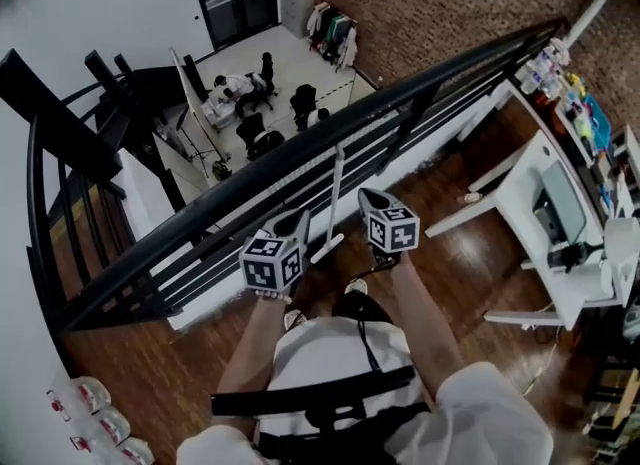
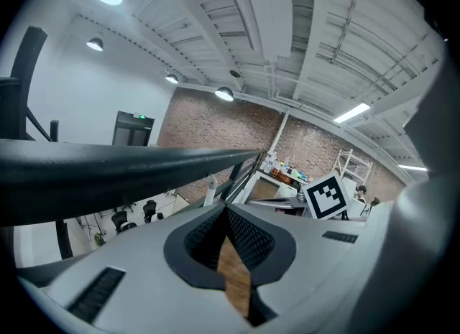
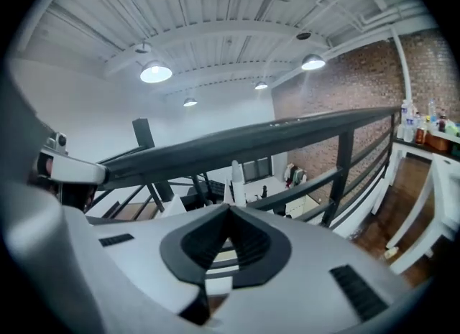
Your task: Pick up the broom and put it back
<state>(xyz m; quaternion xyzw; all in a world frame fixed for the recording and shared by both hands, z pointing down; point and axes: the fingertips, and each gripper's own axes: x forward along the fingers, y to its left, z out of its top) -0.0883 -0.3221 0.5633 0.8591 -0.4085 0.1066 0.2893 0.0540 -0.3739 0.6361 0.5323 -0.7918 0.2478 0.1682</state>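
Observation:
The broom's white handle leans upright against the black railing, between my two grippers in the head view. My left gripper is just left of the handle and my right gripper just right of it; neither touches it. In the left gripper view the jaws meet at their tips with nothing between them, and the handle's top shows beyond. In the right gripper view the jaws are likewise shut and empty, with the handle straight ahead. The broom's head is hidden.
The railing runs diagonally in front of me, with a lower floor of office chairs beyond it. A white desk and a shelf of bottles stand at the right. Several jugs sit on the wooden floor at the lower left.

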